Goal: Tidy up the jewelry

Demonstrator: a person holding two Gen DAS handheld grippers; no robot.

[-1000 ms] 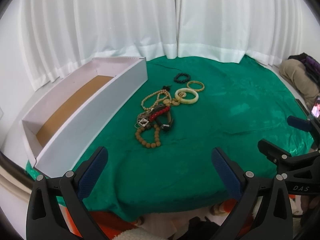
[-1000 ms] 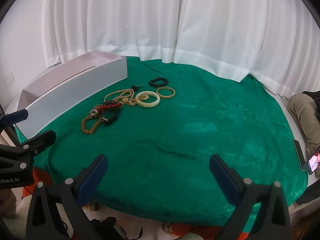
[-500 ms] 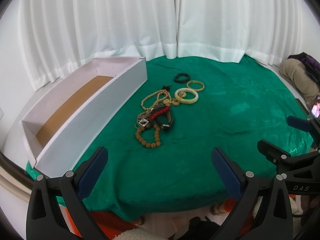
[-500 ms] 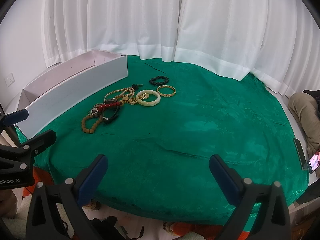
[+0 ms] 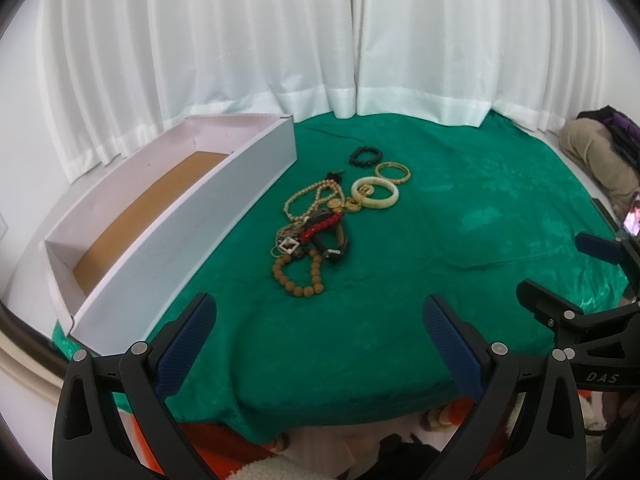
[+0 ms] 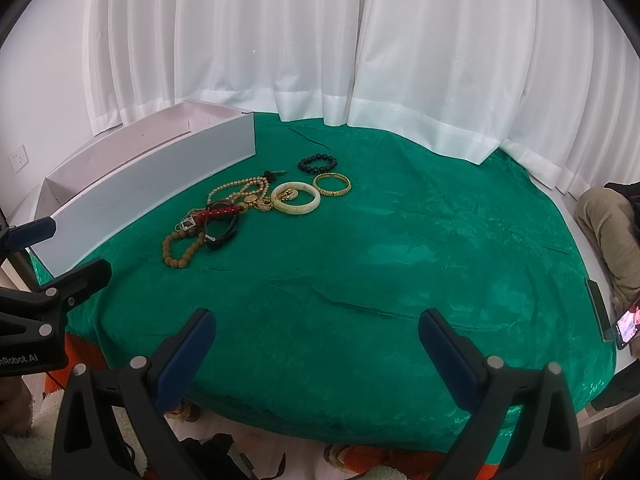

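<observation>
Jewelry [image 5: 328,216] all in a heap on the green desk [image 5: 460,240], beside the white box [image 5: 192,220]. Nothing put away yet. Left hand-held gripper [image 5: 320,322] and right hand-held gripper [image 6: 316,330] wide, holding nothing.

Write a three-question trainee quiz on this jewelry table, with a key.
1. True or false: the white box already holds jewelry.
2. Which piece lies farthest from the tools: A) black bead bracelet, B) brown bead bracelet, C) pale bangle?
3. Fill in: the left tool and right tool are both ____.

Key: 1 false, its visible floor is bare; 2 A; 3 open.
</observation>
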